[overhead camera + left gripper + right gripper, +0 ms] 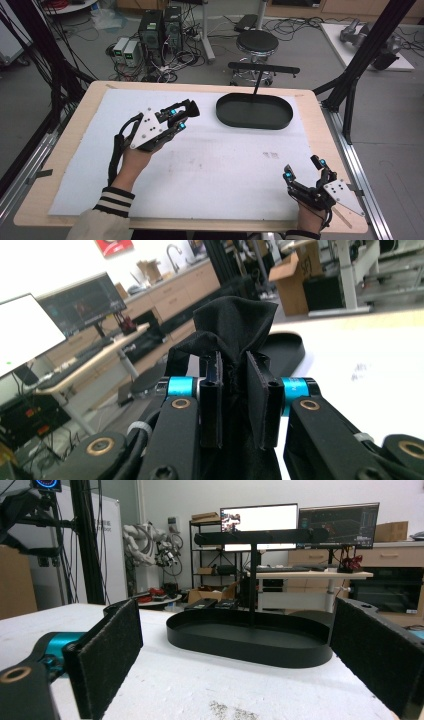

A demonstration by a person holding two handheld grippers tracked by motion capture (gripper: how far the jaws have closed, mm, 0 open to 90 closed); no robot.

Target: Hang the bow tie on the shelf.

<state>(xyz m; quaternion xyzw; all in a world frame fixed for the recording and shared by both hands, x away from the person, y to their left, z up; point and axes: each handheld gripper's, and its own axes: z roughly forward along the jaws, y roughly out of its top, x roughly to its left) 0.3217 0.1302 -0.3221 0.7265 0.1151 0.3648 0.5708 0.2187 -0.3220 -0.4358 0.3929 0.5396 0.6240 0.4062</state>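
One black cloth (235, 325) sits pinched in the left hand-held gripper (239, 405); the right hand-held gripper (235, 660) gapes wide.

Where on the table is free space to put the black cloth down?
The white mat is bare between the left gripper holding the black cloth and the right gripper. The black tray is empty too. Only the corners near the hands are crowded.
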